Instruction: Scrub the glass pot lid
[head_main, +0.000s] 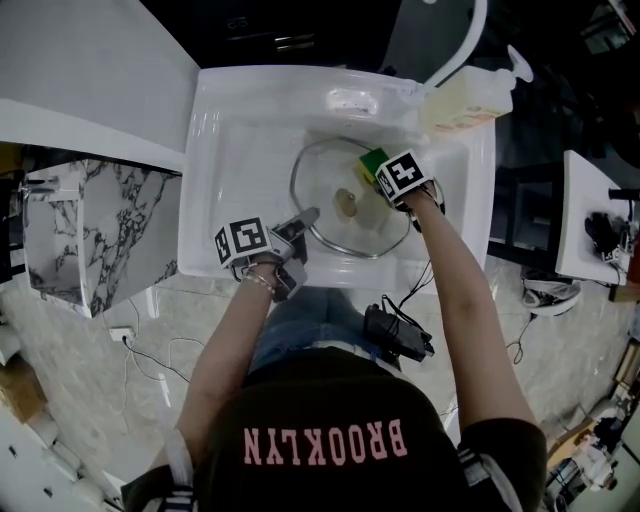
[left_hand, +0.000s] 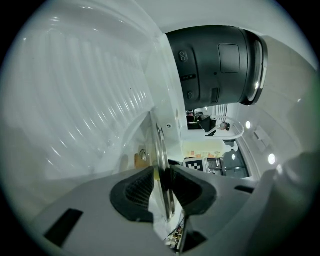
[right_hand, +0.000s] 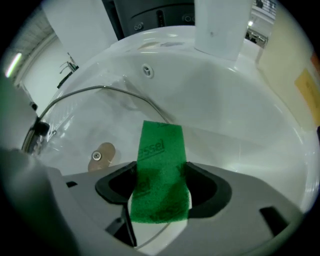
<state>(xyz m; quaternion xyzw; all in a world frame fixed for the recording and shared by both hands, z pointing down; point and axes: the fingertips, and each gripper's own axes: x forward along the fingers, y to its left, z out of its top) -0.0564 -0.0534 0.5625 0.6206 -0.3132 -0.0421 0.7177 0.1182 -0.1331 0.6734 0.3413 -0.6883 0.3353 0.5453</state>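
Note:
The round glass pot lid (head_main: 330, 200) with a metal rim lies in the white sink, its tan knob (head_main: 347, 203) showing through the glass. My left gripper (head_main: 300, 222) is shut on the lid's near-left rim (left_hand: 162, 165), which runs edge-on between the pads. My right gripper (head_main: 385, 180) is shut on a green scouring sponge (right_hand: 160, 170) and holds it over the lid's far-right part (right_hand: 100, 115). The sponge (head_main: 373, 163) shows green and yellow in the head view. The knob (right_hand: 101, 155) lies left of the sponge in the right gripper view.
The white sink basin (head_main: 230, 140) has a drain at the back (head_main: 350, 100) and a curved white tap (head_main: 462, 45). A soap pump bottle (head_main: 470, 98) stands at the back right corner. A marble counter (head_main: 90, 230) lies to the left. Cables and a black device (head_main: 398, 335) lie on the floor.

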